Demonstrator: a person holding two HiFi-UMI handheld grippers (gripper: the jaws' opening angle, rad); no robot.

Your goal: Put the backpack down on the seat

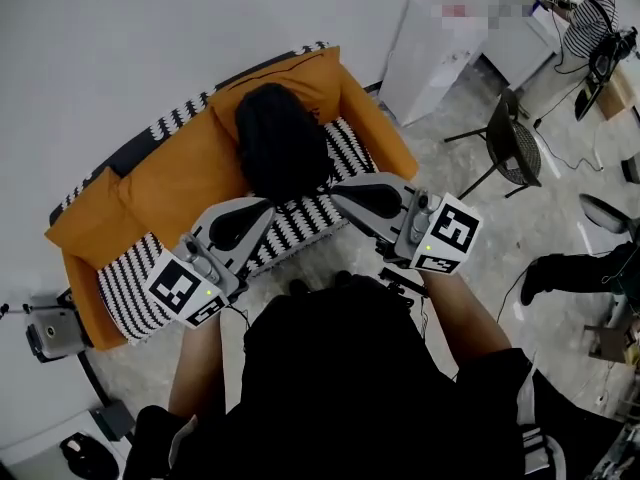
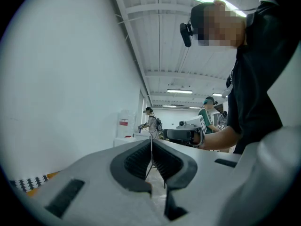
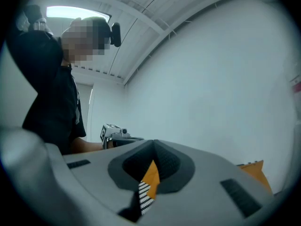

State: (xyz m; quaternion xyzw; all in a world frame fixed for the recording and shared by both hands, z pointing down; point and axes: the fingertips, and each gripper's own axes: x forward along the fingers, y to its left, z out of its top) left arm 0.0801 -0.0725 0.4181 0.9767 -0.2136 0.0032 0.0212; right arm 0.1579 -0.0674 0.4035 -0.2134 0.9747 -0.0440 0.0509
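Observation:
A black backpack [image 1: 280, 143] lies on the orange sofa [image 1: 190, 163], leaning against the backrest above the black-and-white patterned seat [image 1: 300, 220]. My left gripper [image 1: 266, 206] and right gripper [image 1: 336, 196] hover in front of the sofa, tips pointing toward each other just below the backpack and not touching it. Both are shut with nothing held. In the left gripper view the jaws [image 2: 151, 141] meet, and the right gripper [image 2: 186, 134] shows beyond them. In the right gripper view the shut gripper [image 3: 154, 144] shows a sliver of sofa [image 3: 151, 174] through the gap behind the tips.
A white wall runs behind the sofa. To the right stand a white cabinet [image 1: 440, 53] and a black mesh chair [image 1: 515, 148]. A person [image 1: 590, 18] works at the far right and another's leg [image 1: 570, 268] reaches in. A grey device [image 1: 50, 333] sits on the floor at the left.

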